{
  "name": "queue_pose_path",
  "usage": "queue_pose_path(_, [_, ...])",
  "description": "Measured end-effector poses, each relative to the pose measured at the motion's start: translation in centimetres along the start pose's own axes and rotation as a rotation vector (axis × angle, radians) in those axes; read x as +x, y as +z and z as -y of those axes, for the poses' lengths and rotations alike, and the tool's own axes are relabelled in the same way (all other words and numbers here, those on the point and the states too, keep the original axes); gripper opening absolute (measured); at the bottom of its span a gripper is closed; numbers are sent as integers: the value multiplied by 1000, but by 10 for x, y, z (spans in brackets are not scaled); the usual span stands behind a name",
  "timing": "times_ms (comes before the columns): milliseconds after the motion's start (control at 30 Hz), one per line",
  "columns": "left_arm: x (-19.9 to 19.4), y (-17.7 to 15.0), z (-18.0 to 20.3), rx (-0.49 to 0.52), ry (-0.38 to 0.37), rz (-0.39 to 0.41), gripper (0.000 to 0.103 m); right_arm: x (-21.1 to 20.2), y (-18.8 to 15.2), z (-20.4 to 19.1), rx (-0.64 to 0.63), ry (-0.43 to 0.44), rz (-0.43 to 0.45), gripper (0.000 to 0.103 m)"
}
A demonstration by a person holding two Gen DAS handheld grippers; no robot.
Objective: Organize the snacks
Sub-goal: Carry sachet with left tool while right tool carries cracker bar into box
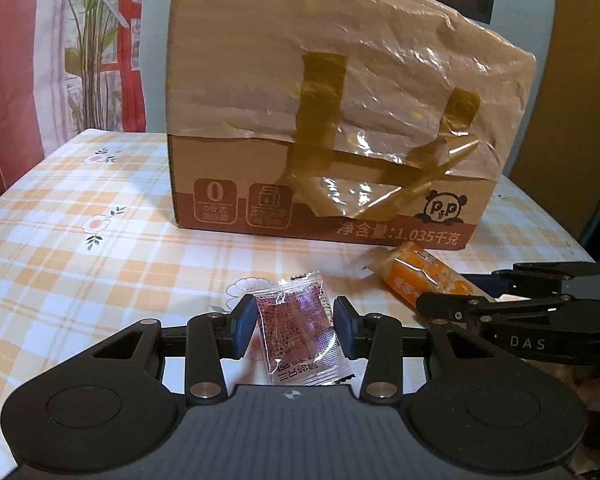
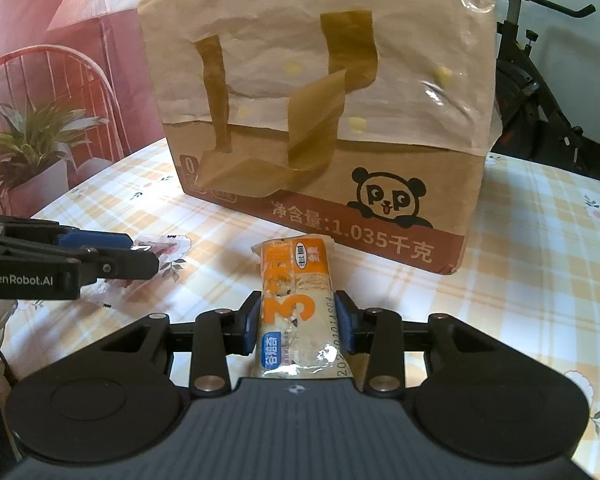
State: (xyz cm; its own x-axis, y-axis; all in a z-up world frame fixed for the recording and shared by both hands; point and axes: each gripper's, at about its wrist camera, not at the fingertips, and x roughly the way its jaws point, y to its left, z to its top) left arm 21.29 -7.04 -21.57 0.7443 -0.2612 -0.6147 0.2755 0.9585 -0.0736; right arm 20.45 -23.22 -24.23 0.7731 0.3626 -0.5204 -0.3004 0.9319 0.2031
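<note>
A taped-up cardboard box (image 1: 340, 120) with a panda logo and a brown printed band along its base stands on a table covered by an orange-and-white checked cloth (image 1: 80, 208), and everything else sits in front of that box. The left gripper (image 1: 295, 322) is closed on a small clear sachet (image 1: 296, 328) with a dark red patterned filling; the blue pads press the sachet's two sides, and it lies lengthwise between the fingers, its far end pointing toward the box and well short of it. The right gripper (image 2: 296, 320) is clamped on an orange-and-white wrapped snack bar (image 2: 294, 304), the pads squeezing the wrapper at its middle, with the bar's far end reaching toward the box's printed band, near it but whether it touches cannot be told. In the left wrist view the snack bar shows just in front of the box's lower right corner, with the right gripper's black fingers around it. In the right wrist view the left gripper comes in from the left edge, in front of the box's left corner, with the sachet held in its tips. A potted plant (image 2: 28, 148) stands beyond the table to the left of the box
</note>
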Motion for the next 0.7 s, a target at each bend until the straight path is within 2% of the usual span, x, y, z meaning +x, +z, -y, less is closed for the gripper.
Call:
queue_pose_path(367, [-16, 6, -3, -2, -12, 24, 44, -5, -2, -6, -42, 31, -3, 40])
queue_pose_path(700, [-38, 17, -10, -13, -1, 68, 45, -38, -4, -16, -44, -25, 95, 40])
